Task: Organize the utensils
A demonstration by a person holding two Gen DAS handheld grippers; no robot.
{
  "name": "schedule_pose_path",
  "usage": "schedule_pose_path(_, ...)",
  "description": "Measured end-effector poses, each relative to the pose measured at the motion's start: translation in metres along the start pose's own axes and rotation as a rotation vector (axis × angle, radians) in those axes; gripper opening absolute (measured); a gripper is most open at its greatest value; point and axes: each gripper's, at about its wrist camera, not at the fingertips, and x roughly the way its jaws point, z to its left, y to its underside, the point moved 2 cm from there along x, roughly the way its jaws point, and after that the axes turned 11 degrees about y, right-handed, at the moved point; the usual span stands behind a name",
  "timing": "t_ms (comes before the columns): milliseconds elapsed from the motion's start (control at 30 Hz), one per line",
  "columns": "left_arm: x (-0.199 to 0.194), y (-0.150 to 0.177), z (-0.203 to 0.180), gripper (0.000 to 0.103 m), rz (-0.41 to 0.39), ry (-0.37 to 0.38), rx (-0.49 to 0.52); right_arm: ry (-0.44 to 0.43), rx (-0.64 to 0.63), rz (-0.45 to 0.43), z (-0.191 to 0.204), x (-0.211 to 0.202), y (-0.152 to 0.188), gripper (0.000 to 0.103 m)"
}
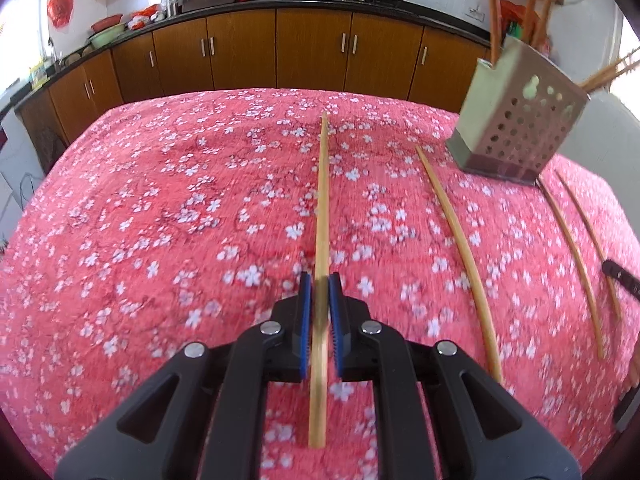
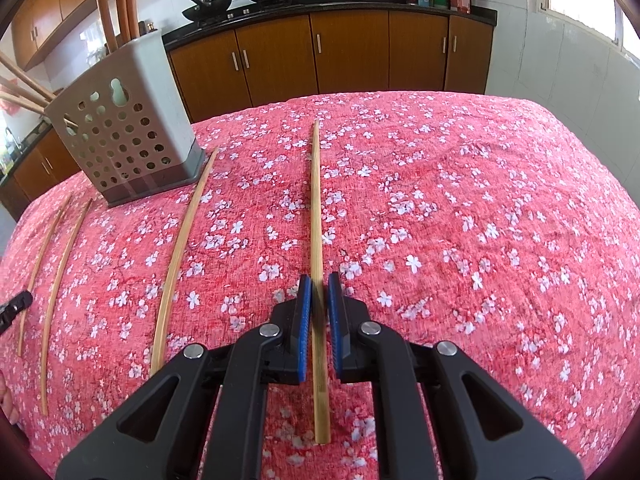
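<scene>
My left gripper (image 1: pixel 319 280) is shut on a bamboo chopstick (image 1: pixel 323 208) that points forward over the table. My right gripper (image 2: pixel 319 280) is shut on another bamboo chopstick (image 2: pixel 317 208) in the same way. A grey perforated utensil holder (image 1: pixel 516 128) with several chopsticks standing in it sits at the far right in the left wrist view. It also shows at the far left in the right wrist view (image 2: pixel 120 132). Loose chopsticks lie on the cloth: one (image 1: pixel 460 248) beside the holder, two more (image 1: pixel 576 264) further right.
The table carries a red flowered cloth (image 1: pixel 160 220). In the right wrist view three loose chopsticks (image 2: pixel 180 248) lie left of my gripper. The other gripper's black tip (image 2: pixel 16 306) shows at the left edge. Brown kitchen cabinets (image 1: pixel 312 48) with woks stand behind.
</scene>
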Motion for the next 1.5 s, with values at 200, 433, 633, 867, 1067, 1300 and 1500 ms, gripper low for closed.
schedule_pose_path(200, -0.024, -0.008, -0.008, 0.009, -0.026, 0.023, 0.005, 0.001, 0.013, -0.083, -0.004, -0.027, -0.011, 0.008)
schedule_pose_path(433, -0.093, -0.05, -0.033, 0.009, -0.213, 0.083, 0.031, -0.013, 0.027, -0.298, -0.008, -0.093, -0.045, 0.008)
schedule_pose_path(633, -0.126, -0.078, -0.04, 0.009, -0.291, 0.125, 0.065, -0.039, 0.037, -0.386, -0.004, -0.122, -0.066, 0.008)
schedule_pose_path(867, -0.16, -0.09, -0.06, 0.008, -0.345, 0.218, 0.083, -0.178, 0.052, -0.42, 0.0, -0.162, -0.081, 0.008)
schedule_pose_path(1067, -0.193, -0.114, -0.1, 0.008, -0.445, 0.296, 0.135, -0.359, 0.06, -0.513, 0.012, -0.22, -0.105, 0.008)
schedule_pose_path(1300, -0.211, -0.164, -0.143, 0.008, -0.637, 0.293, 0.14, -0.341, 0.032, -0.642, 0.047, -0.237, -0.142, 0.008)
schedule_pose_path(1500, -0.179, -0.189, -0.16, 0.008, -0.653, 0.243, 0.151, -0.286, -0.028, -0.584, 0.073, -0.197, -0.158, 0.008)
